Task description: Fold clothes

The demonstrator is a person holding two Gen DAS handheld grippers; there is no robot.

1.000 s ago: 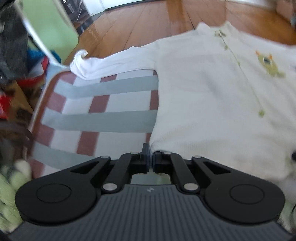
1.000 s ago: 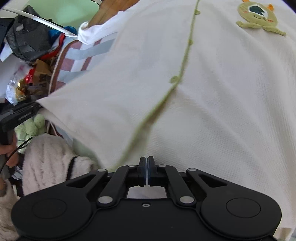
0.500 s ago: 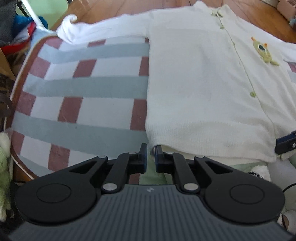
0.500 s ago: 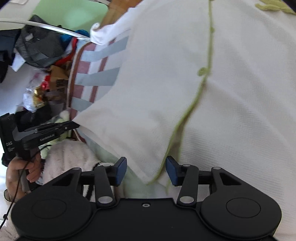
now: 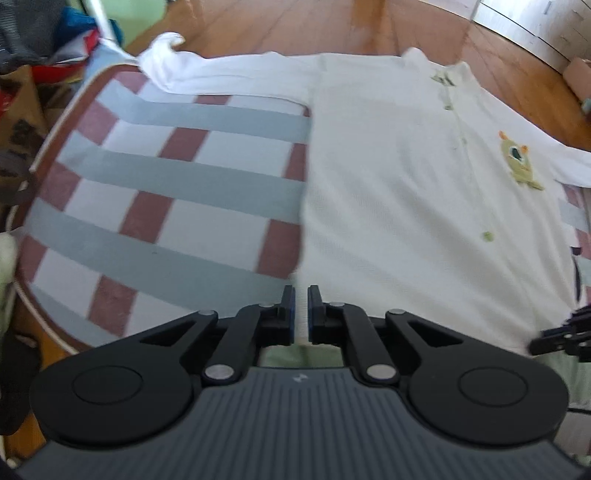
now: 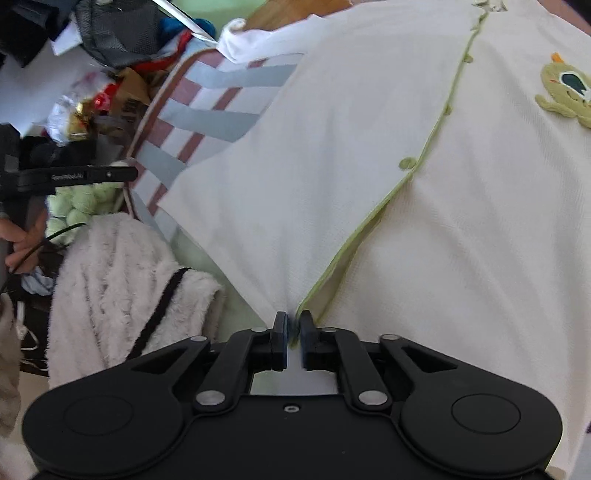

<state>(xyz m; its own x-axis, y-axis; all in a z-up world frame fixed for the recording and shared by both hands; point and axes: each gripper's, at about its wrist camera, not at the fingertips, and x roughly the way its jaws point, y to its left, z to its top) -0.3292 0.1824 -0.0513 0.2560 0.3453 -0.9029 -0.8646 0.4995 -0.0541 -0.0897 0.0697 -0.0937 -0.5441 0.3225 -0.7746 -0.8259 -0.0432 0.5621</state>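
A white long-sleeved cardigan (image 5: 388, 192) with green buttons and a green monster patch (image 5: 517, 162) lies spread flat on a checked table (image 5: 166, 184). Its left sleeve (image 5: 229, 72) stretches along the far edge. My left gripper (image 5: 301, 314) hovers at the cardigan's lower left hem corner, its fingers a narrow gap apart with nothing between them. My right gripper (image 6: 293, 328) is shut on the green-trimmed front edge (image 6: 417, 173) of the cardigan (image 6: 314, 184) at the hem, and the cloth puckers toward its tips. The left gripper (image 6: 122, 172), held by a hand (image 6: 22, 240), shows at the left of the right wrist view.
A fluffy white garment (image 6: 110, 280) lies beside the table's near edge, next to a pale green bobbled item (image 6: 81, 199). Cluttered bags and clothes (image 6: 110, 48) pile past the left end. Wooden floor (image 5: 314, 26) lies beyond the far edge. The right gripper's side (image 5: 561, 332) shows low right.
My left gripper let go of the hem corner and now stands slightly apart. My right gripper opened wide half a second ago, then shut again on the green-trimmed hem edge.
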